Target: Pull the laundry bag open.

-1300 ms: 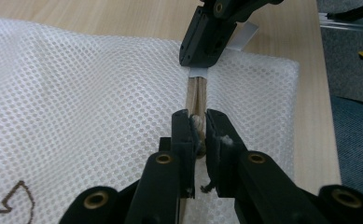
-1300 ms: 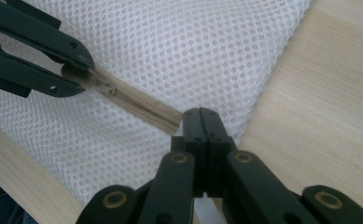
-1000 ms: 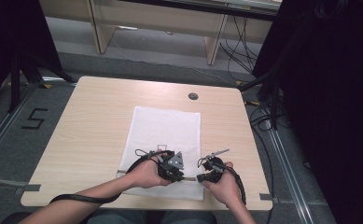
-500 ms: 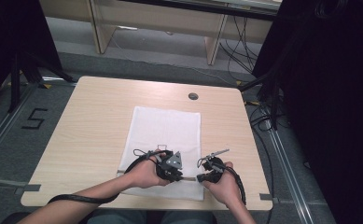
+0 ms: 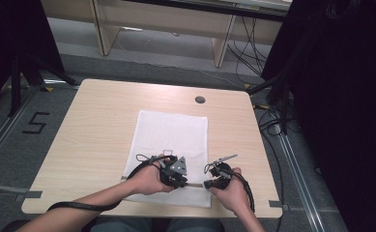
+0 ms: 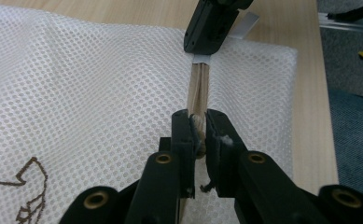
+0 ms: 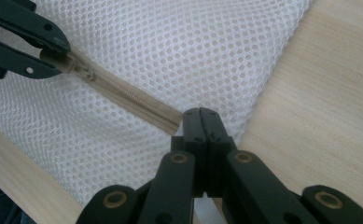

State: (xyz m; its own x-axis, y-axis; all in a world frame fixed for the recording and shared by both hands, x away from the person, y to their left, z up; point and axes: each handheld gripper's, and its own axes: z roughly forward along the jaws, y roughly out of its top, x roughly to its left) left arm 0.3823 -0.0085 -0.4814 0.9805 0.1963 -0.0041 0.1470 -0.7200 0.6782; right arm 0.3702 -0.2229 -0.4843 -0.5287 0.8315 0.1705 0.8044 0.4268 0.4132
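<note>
Zipper (image 7: 123, 95) of the mesh bag (image 5: 171, 140) is clenched by both left tool (image 6: 197, 133) and right tool (image 7: 200, 122).

A white mesh laundry bag (image 6: 90, 88) of soft, perforated netting was seen, matt and finely holed. Between the matt black plastic fingers (image 6: 183, 135), brass-riveted, a beige woven zipper tape (image 6: 198, 91) with ribbed teeth was held. Beneath the fingers, a pale wood-grain laminate table (image 7: 319, 93), smooth and faintly satin, was laid.
</note>
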